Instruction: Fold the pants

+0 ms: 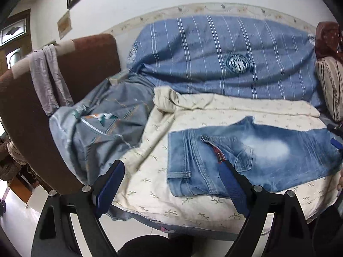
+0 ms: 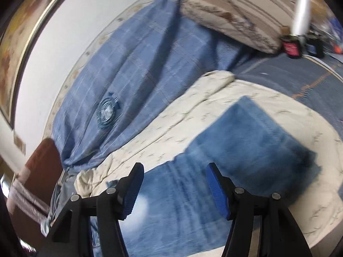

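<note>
The blue jeans [image 1: 263, 156] lie folded over lengthwise on a cream quilt [image 1: 150, 150] on the bed, waistband to the left with the fly showing. My left gripper [image 1: 171, 165] hovers above their waist end, open wide, nothing between its fingers; the right finger only overlaps the denim in the picture. In the blurred right wrist view the jeans [image 2: 246, 150] stretch away over the quilt [image 2: 214, 94]. My right gripper [image 2: 174, 168] hangs over them, open, pads clear of the cloth. A blue pad [image 1: 334, 143] shows at the right edge of the left wrist view.
A blue striped blanket [image 1: 214, 53] lies bunched at the back against the wall. A grey duvet [image 1: 103, 124] is heaped on the left by a brown bed end [image 1: 90, 53] with a grey garment [image 1: 49, 79] draped over it. A striped pillow [image 2: 231, 10] and dark jars [image 2: 291, 47] lie beyond.
</note>
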Motion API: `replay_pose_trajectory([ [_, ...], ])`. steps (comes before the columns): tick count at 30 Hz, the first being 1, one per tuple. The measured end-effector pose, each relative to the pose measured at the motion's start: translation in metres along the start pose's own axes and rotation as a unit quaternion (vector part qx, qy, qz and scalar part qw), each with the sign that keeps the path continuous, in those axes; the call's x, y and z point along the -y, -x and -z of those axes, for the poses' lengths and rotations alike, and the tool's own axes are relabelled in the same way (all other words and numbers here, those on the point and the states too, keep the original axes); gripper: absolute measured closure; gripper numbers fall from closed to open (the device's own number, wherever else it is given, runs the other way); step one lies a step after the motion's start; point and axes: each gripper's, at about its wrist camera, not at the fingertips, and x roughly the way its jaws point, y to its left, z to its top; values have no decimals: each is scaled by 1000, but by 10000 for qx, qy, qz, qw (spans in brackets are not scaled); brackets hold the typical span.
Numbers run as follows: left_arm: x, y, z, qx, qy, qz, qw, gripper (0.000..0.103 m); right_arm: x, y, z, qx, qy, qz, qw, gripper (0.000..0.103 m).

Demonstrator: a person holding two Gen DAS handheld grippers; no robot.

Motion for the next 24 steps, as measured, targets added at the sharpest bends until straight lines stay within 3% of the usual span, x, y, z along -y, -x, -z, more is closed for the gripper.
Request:
replay_pose_trajectory([
  [5, -11, 19, -2, 108, 68, -106, 9999, 13, -23, -2, 7, 48, 649, 103, 9978, 38],
  [11, -23, 41, -7, 300, 47, -138, 9994, 13, -34, 13, 8, 548, 1112, 354, 9917, 38],
  [14, -22, 33, -10, 346, 148, -120, 9992, 5, -30, 25, 6, 615, 1114, 276, 9915, 38],
  [24, 51, -19, -23, 139, -127, 764, 9969, 5, 20, 59, -7, 944, 452, 774, 9915, 37],
])
